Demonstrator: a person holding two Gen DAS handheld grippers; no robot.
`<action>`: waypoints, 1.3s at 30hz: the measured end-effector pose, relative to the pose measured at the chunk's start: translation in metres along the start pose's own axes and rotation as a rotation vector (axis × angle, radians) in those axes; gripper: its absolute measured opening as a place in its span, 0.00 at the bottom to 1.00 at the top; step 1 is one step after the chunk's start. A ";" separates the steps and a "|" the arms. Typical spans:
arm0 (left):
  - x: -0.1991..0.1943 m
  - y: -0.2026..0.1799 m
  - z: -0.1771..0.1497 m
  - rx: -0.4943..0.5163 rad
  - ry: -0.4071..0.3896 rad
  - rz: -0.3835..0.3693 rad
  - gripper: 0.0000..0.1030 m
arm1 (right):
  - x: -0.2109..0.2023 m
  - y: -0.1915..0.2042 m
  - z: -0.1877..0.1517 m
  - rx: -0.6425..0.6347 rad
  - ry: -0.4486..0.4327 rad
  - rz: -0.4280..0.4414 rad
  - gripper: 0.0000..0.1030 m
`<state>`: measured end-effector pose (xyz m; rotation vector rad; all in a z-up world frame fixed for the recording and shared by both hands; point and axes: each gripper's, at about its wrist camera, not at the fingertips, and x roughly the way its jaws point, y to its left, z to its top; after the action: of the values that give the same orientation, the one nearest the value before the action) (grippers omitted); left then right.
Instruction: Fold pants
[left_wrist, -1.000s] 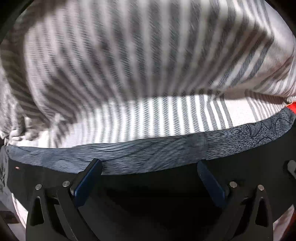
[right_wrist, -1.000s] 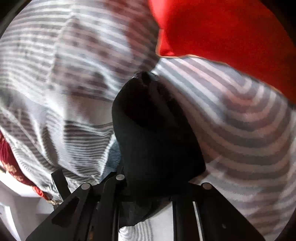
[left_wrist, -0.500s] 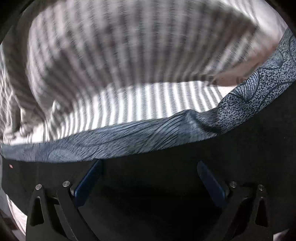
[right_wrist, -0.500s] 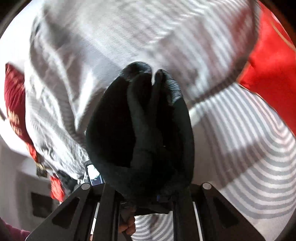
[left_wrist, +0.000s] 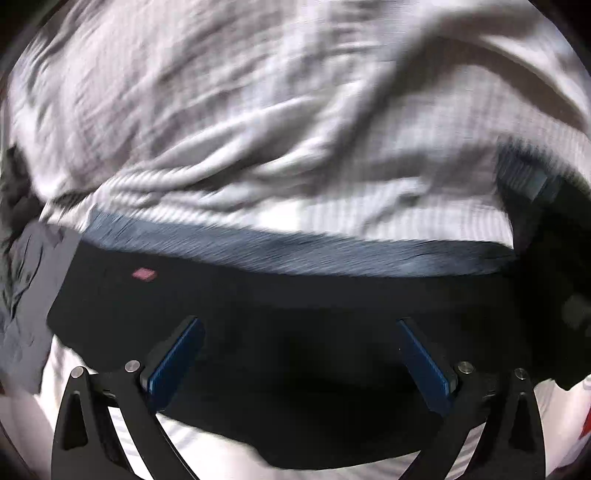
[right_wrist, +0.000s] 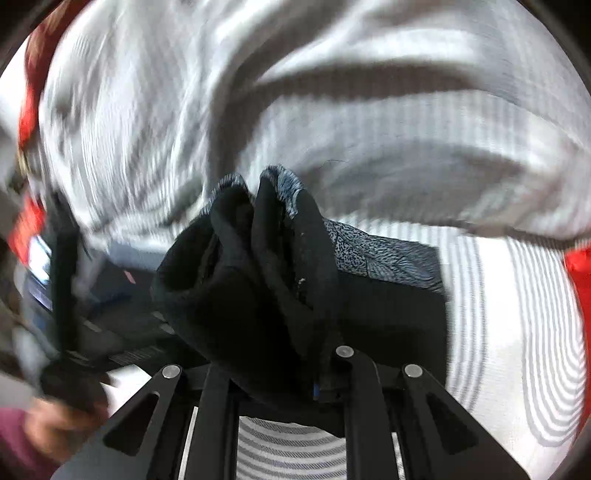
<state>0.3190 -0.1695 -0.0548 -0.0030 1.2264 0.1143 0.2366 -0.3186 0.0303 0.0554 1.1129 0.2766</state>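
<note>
Black pants (left_wrist: 295, 295) with a grey-blue patterned waistband (left_wrist: 295, 251) lie across the striped bed sheet (left_wrist: 258, 110). My left gripper (left_wrist: 301, 350) hangs over them, open, its blue pads (left_wrist: 177, 354) wide apart and the black cloth spread beneath. In the right wrist view a thick bunch of the pants (right_wrist: 240, 288) rises between the jaws of my right gripper (right_wrist: 280, 373), which is shut on it. The cloth hides the fingertips. The waistband (right_wrist: 380, 258) trails off to the right onto the sheet.
The striped sheet (right_wrist: 498, 295) is rumpled into ridges beyond the pants. A red pillow (right_wrist: 580, 280) shows at the right edge. A loose grey cloth (left_wrist: 26, 295) lies at the left. A person's hand (right_wrist: 55, 421) holds the blurred left gripper at lower left.
Both grippers have swept fast across the bed. The right one rolled with the black bunch still in it, and the red pillow slid from the top to the edges. The left gripper stayed open.
</note>
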 end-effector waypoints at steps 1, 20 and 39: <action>0.003 0.016 -0.003 -0.018 0.011 0.008 1.00 | 0.013 0.013 -0.009 -0.040 0.024 -0.038 0.15; 0.008 0.032 -0.009 0.023 0.025 -0.130 1.00 | -0.014 0.041 -0.057 -0.133 0.038 -0.134 0.62; 0.064 -0.059 -0.040 0.012 0.202 -0.365 1.00 | 0.026 -0.082 -0.050 0.303 0.132 0.013 0.29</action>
<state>0.3084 -0.2255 -0.1317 -0.2317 1.4079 -0.2160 0.2185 -0.3959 -0.0293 0.3172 1.2790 0.1226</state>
